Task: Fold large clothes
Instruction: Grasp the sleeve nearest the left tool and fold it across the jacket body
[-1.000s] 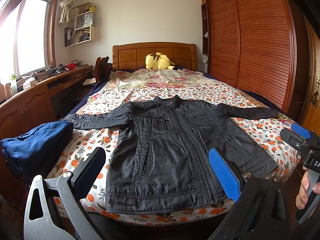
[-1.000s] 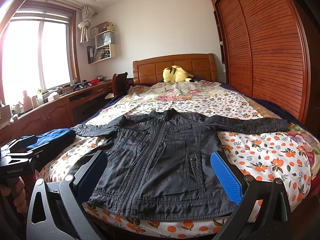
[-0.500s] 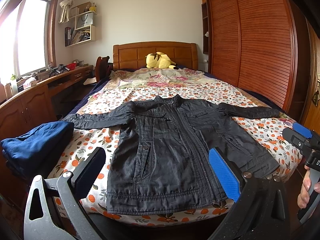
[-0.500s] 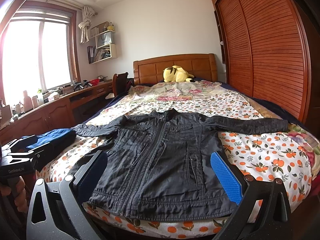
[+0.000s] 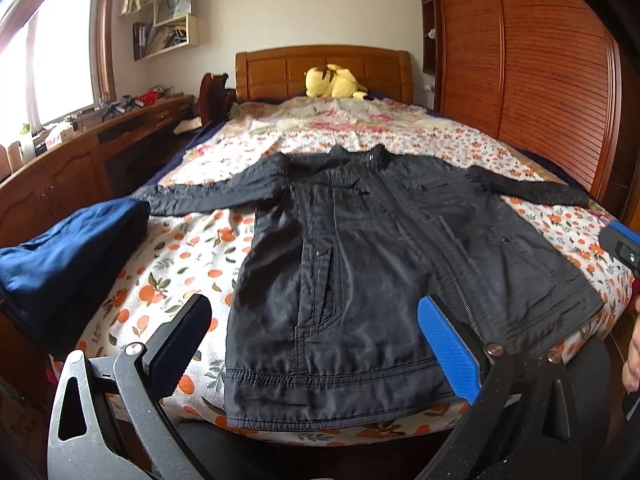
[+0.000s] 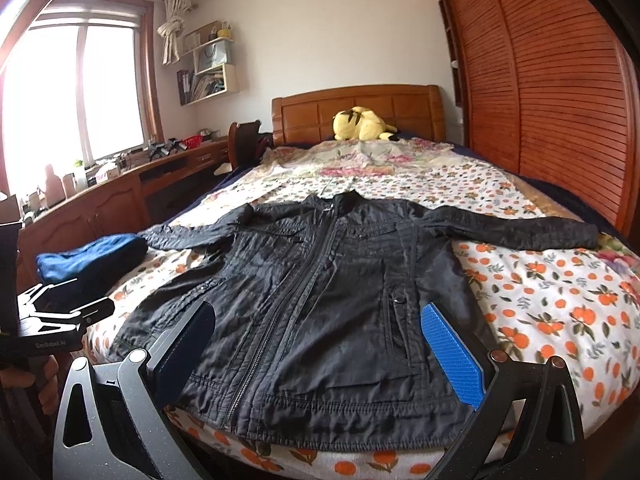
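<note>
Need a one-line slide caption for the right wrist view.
Open right gripper poised above the hem of a black jacket spread flat on the floral bed.

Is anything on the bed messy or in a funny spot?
Nothing really stands out. The black jacket lies flat and zipped on the bed, sleeves spread wide, its hem at the near edge. A folded blue garment sits neatly to the left, and a yellow plush toy rests by the headboard.

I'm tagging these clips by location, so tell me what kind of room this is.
A home bedroom, most likely: a bed with a wooden headboard, a yellow plush toy by it, and a slatted wooden wardrobe. A black jacket lies spread on the bed.
</note>
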The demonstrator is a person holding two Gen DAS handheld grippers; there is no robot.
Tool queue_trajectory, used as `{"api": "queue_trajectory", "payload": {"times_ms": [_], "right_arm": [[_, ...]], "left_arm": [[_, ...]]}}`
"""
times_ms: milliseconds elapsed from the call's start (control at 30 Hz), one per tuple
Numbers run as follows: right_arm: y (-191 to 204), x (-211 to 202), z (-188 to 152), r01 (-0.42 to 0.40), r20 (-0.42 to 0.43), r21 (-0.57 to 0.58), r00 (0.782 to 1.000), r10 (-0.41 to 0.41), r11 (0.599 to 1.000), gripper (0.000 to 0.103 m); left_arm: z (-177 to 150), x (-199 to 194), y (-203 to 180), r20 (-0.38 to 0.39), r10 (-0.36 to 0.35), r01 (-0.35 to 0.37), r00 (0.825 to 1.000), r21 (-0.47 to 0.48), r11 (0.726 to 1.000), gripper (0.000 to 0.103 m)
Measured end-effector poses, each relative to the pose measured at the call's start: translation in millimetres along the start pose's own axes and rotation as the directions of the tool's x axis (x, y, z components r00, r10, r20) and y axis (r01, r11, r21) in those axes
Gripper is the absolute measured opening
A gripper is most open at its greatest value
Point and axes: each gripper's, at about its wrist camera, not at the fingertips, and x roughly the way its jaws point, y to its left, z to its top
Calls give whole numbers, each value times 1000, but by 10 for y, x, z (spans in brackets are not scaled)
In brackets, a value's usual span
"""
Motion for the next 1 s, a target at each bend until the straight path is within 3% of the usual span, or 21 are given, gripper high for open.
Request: {"api": "queue_trajectory", "payload": {"times_ms": [233,633,867,1000], "right_arm": [[-3,489,49,-2,-34,-43,999,0,999,103],[54,1127,205,-38,-61,-54,998,35,998,103],[151,1465,295,-75,-75,-90,995,68,993,103],[163,1598,277,-84,-97,-108,993,74,991,103]], "left_arm": [[-64,317,195,-48,-19,19,999,-4,1000,103],[175,575,712,-3,31,-31,1000,-30,999,103],[332,783,1044,-28,70,-69,997,10,998,103],[469,907,1174,-20,100,-98,995,78,992,103]]}}
